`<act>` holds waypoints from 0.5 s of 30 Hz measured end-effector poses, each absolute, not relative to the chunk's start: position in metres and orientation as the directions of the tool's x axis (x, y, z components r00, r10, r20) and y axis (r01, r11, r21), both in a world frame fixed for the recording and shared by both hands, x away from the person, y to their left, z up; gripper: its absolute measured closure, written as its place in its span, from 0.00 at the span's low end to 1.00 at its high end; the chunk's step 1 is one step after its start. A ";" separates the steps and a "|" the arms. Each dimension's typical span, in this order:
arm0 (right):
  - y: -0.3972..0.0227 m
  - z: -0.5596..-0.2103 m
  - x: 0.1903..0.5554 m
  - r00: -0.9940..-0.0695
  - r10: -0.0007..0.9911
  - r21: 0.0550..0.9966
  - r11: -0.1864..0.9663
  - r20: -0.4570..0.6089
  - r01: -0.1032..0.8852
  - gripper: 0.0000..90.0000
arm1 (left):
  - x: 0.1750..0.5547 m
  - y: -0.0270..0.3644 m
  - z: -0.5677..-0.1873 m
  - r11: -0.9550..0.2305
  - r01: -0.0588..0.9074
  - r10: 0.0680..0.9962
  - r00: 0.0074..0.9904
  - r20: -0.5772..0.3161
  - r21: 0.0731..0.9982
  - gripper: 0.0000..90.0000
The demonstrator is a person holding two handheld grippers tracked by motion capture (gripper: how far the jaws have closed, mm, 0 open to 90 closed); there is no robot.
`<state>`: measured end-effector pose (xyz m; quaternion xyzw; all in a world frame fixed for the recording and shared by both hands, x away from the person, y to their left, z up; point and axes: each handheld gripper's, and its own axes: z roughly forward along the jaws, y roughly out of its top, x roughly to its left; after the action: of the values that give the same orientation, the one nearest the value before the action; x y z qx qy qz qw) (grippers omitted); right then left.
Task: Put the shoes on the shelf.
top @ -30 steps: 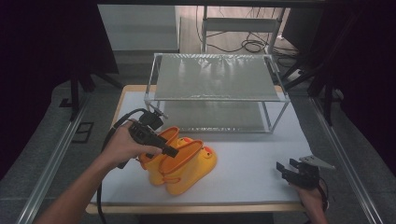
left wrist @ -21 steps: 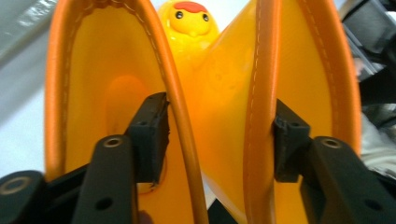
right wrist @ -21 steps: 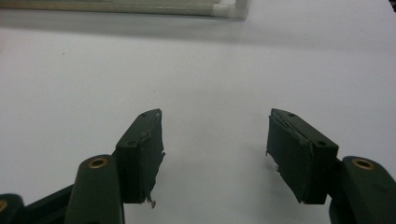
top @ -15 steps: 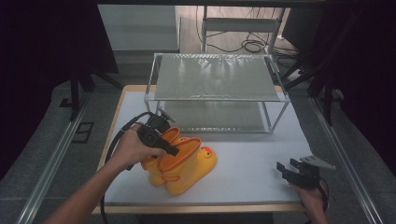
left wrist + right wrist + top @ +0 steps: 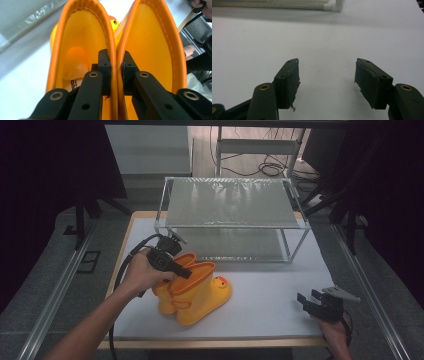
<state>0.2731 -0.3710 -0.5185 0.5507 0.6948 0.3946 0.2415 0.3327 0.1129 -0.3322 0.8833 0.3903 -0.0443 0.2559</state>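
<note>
Now left gripper (image 5: 113, 75) is just closing, pinching both inner cuffs of the yellow boots (image 5: 195, 290) together from above; right gripper (image 5: 327, 82) is idling wide, well apart.

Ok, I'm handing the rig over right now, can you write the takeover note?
Left gripper: jaws have just been closing, one inside each of the two yellow rubber duck boots, pinching their two touching inner walls together.
Right gripper: open, holding nothing, at the near right of the white table.
Boots stand upright at the near left, in front of the two-tier metal-framed glass shelf.
Done: pair gripped. Left: lifting and placing, probably on the shelf.
</note>
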 end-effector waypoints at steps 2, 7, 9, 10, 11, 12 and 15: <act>-0.372 -0.518 0.273 -0.274 0.956 0.814 0.080 0.100 0.575 0.40 | 0.334 0.111 -0.329 -0.565 0.709 0.661 0.695 -0.283 0.422 0.91; -0.374 -0.518 0.273 -0.270 0.957 0.815 0.075 0.102 0.574 0.40 | 0.335 0.101 -0.318 -0.576 0.698 0.631 0.711 -0.311 0.426 0.91; -0.374 -0.518 0.273 -0.272 0.957 0.818 0.076 0.101 0.570 0.40 | 0.334 0.097 -0.315 -0.574 0.696 0.623 0.713 -0.322 0.431 0.91; -0.374 -0.517 0.273 -0.272 0.957 0.817 0.075 0.103 0.572 0.40 | 0.334 0.097 -0.315 -0.574 0.696 0.623 0.713 -0.322 0.431 0.91; -0.374 -0.517 0.273 -0.272 0.957 0.817 0.075 0.103 0.572 0.40 | 0.333 0.095 -0.312 -0.579 0.691 0.614 0.719 -0.326 0.433 0.91; -0.374 -0.517 0.273 -0.272 0.957 0.817 0.075 0.103 0.572 0.40 | 0.332 0.092 -0.309 -0.583 0.686 0.608 0.724 -0.326 0.436 0.91; -0.373 -0.517 0.273 -0.271 0.957 0.817 0.071 0.107 0.572 0.40 | 0.328 0.081 -0.297 -0.611 0.654 0.580 0.753 -0.310 0.446 0.91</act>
<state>0.2726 -0.3735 -0.5167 0.5532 0.6907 0.3981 0.2416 0.3278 0.0815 -0.2967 0.8949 0.3449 -0.0674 0.2751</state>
